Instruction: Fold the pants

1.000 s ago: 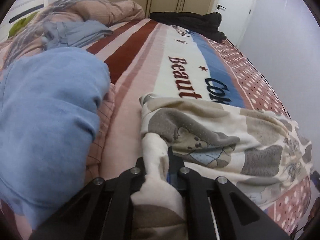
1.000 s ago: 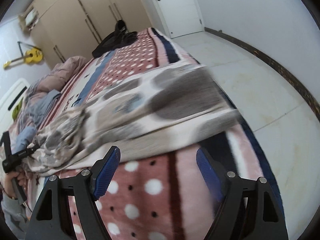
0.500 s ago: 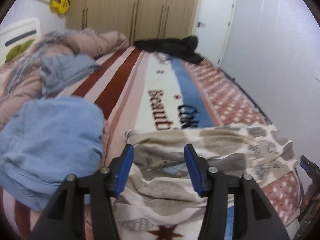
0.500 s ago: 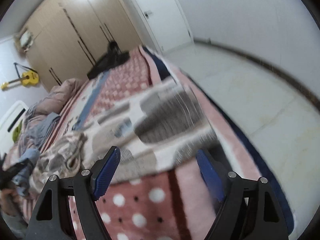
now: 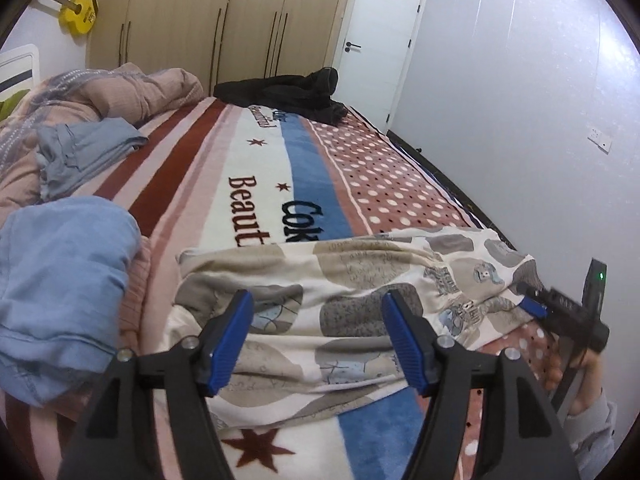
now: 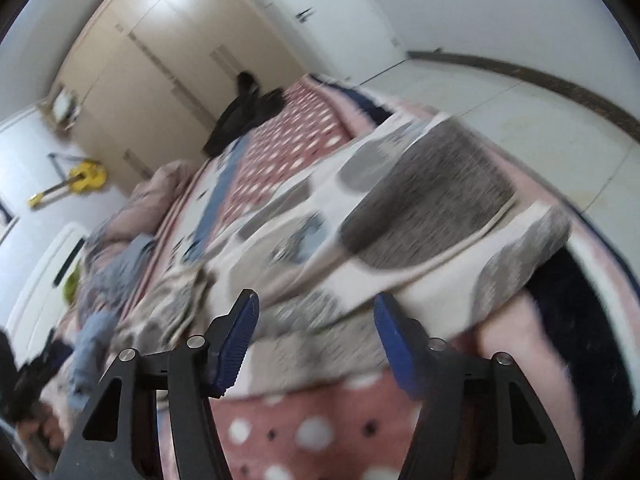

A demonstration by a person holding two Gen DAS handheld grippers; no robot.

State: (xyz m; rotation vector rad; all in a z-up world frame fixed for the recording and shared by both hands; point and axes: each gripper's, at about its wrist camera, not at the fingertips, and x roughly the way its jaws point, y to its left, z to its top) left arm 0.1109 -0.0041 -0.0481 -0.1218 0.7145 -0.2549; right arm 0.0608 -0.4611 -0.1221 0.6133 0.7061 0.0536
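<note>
A striped and polka-dotted plush blanket [image 5: 256,168] covers the bed. A light blue denim garment [image 5: 60,280] lies at its left, a black jacket [image 5: 288,94] at the far end. A yellow toy guitar [image 5: 78,14] hangs beside the beige wooden wardrobe [image 5: 208,20].

Right gripper [image 6: 316,332]: two blue-padded fingers [image 6: 240,340] at the bottom, jaws closing, with nothing pressed between the pads.
Pants [image 6: 360,216]: cream cloth with grey and blue patches, lying across the near part of the bed just beyond the fingertips; the picture is blurred, so the print is hard to read.
Blanket [image 6: 304,428]: pink with white dots under the gripper, with red dotted and blue stripes farther up.
Dark clothing [image 6: 244,116]: a heap at the far end of the bed.
Guitar [image 6: 80,182]: yellow, on the left wall.
Wardrobe [image 6: 168,68]: beige doors behind the bed.
Floor [image 6: 540,120]: pale tiles on the right.
</note>
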